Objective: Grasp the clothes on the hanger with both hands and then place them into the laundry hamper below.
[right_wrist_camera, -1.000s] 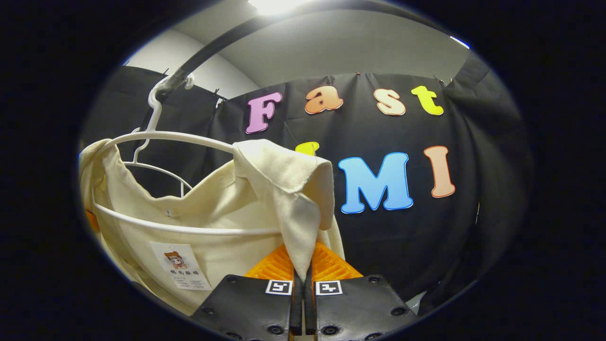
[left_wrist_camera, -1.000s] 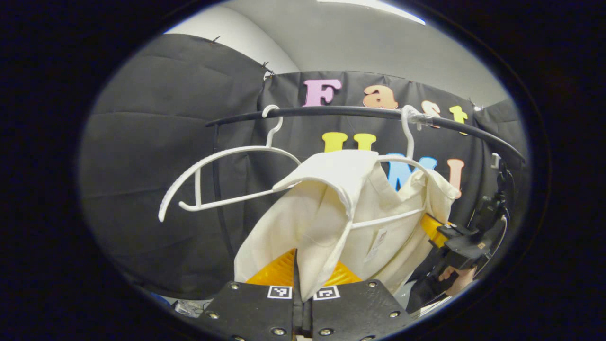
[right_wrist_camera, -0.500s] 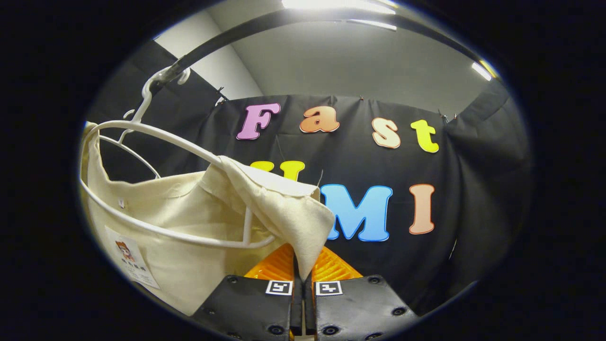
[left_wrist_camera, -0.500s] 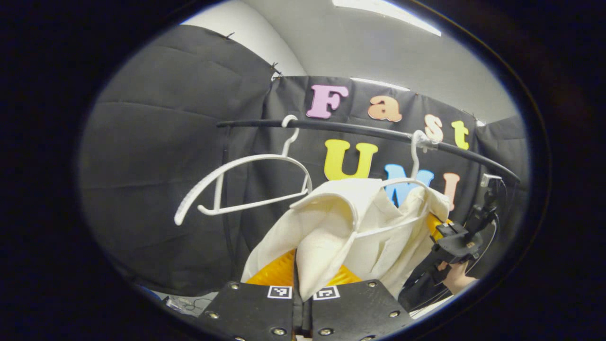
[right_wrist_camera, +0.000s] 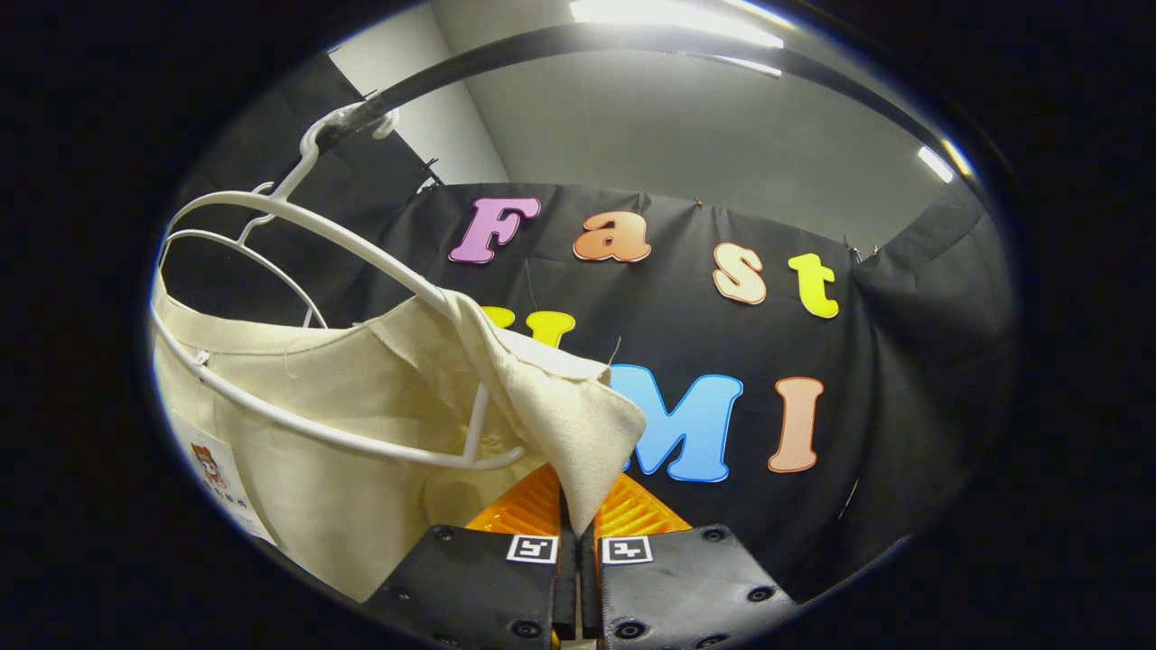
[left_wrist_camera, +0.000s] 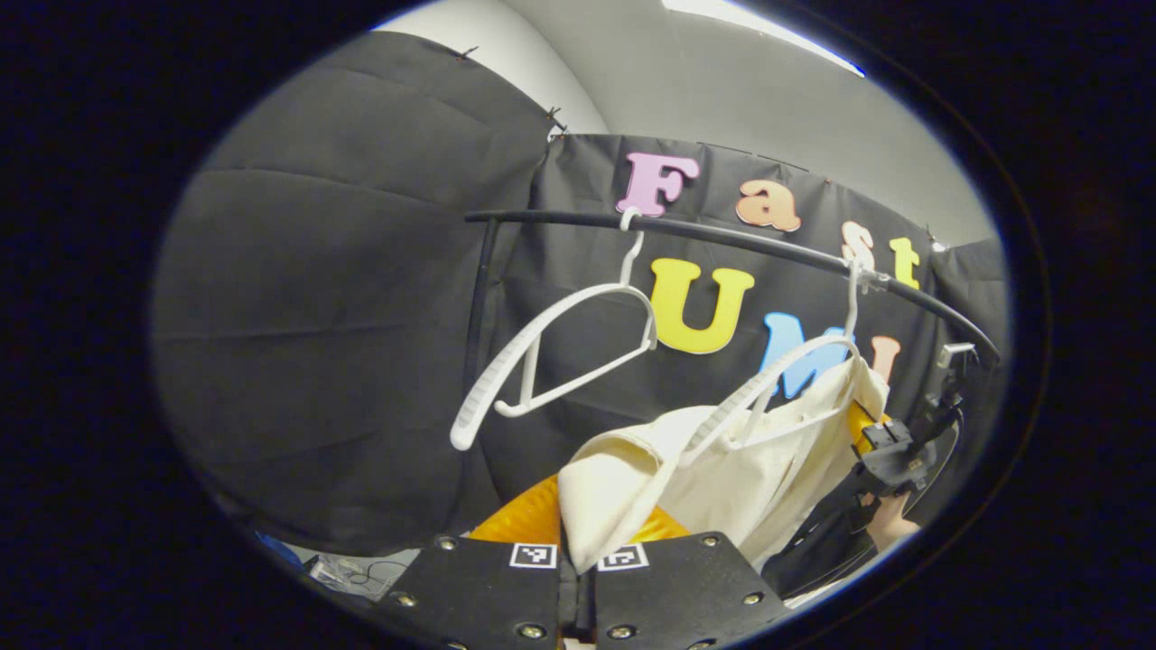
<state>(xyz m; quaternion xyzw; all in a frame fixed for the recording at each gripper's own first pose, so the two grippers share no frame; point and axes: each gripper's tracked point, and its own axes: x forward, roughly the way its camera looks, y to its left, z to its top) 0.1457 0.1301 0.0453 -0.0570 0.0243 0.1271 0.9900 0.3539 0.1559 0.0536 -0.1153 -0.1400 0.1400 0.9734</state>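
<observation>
Left gripper view: cream garment [left_wrist_camera: 722,469], crumpled, half off its white hanger [left_wrist_camera: 768,379]; left gripper [left_wrist_camera: 578,542] and right gripper [right_wrist_camera: 578,510] each pinch a shoulder.

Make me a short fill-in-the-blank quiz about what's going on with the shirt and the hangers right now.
1. Both grippers are shut on the cream ____.
2. The left gripper has pulled its side of the garment off the ____.
3. The second white hanger on the black rail carries ____.

Missing words: shirt; hanger; nothing
</observation>
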